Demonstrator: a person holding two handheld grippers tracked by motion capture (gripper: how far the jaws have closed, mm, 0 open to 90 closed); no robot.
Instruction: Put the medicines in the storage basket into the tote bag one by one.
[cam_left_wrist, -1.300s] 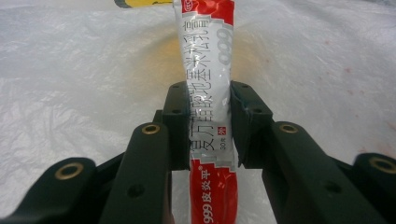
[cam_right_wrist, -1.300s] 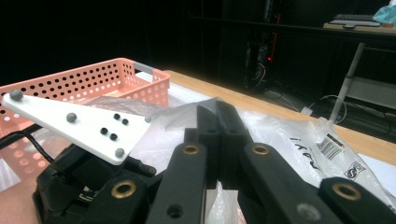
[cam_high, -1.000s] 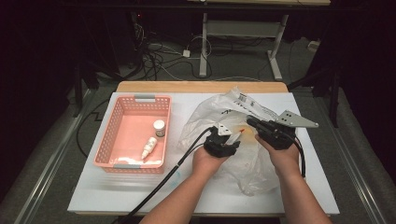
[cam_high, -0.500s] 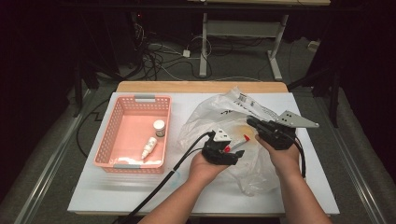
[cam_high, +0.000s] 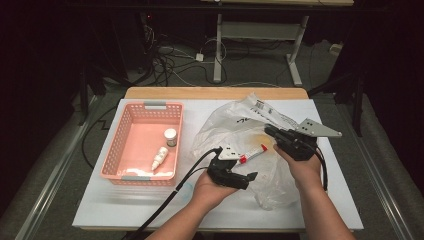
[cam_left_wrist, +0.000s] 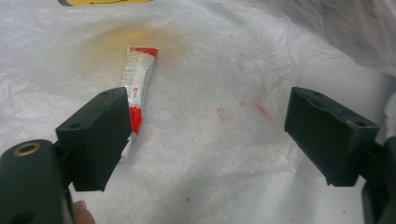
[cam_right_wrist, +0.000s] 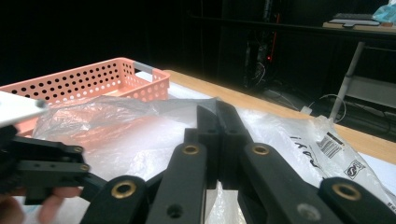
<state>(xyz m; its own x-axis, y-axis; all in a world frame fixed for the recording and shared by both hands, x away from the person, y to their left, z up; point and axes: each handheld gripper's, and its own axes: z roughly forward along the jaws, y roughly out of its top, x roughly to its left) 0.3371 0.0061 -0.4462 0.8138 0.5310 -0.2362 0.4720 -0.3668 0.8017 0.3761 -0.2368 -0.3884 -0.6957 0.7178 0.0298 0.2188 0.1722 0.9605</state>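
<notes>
- I'm seeing the basket (cam_high: 125, 150) sitting left on the bench (cam_high: 100, 205), the bag (cam_high: 235, 125) lying right of it.
- The tube (cam_high: 253, 153) is lying on the bag.

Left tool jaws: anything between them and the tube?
Bare bag plastic. In the left gripper view the tube lies beyond the left tool's open jaws, partly behind one; they have just been opening.

Our forearms come in from the near edge, side by side. Our left hand (cam_high: 212, 186) lies palm up, holding the left tool (cam_high: 239, 176) low, pointing right; its jaws have just been opening and stand wide apart with nothing between them. Our right hand (cam_high: 300, 167) sits farther right, gripping the right tool (cam_high: 272, 132), which points far-left with jaws pressed together.
</notes>
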